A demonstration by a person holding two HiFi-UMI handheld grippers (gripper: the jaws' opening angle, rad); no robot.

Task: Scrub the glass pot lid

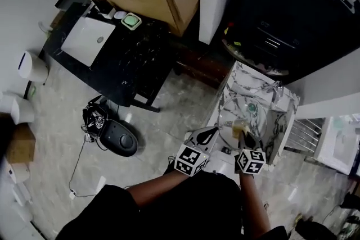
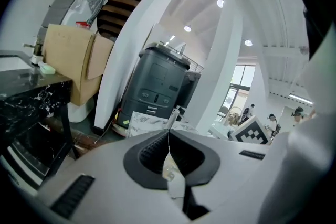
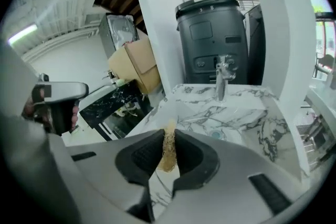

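Two tools at the marble sink (image 1: 284, 104): one on the lid, one on a scourer.

The risk lies in the narrow edge grip. If the right hand-held gripper (image 3: 169, 135) scrubs hard, it could twist the glass pot lid (image 1: 232, 122) out of the left hand-held gripper (image 2: 169, 136), and the lid would drop on the stone basin and chip or crack. The yellowish scourer (image 3: 168, 157) could also slide free under sideways strokes if it is only lightly nipped. The left jaws are pressed together on something thin and clear, most likely the lid's rim, though the glass is hard to trace in any view. The lid itself sits over the basin. The right jaws are pinched almost closed on the scourer, whose tuft pokes out past them toward the basin.
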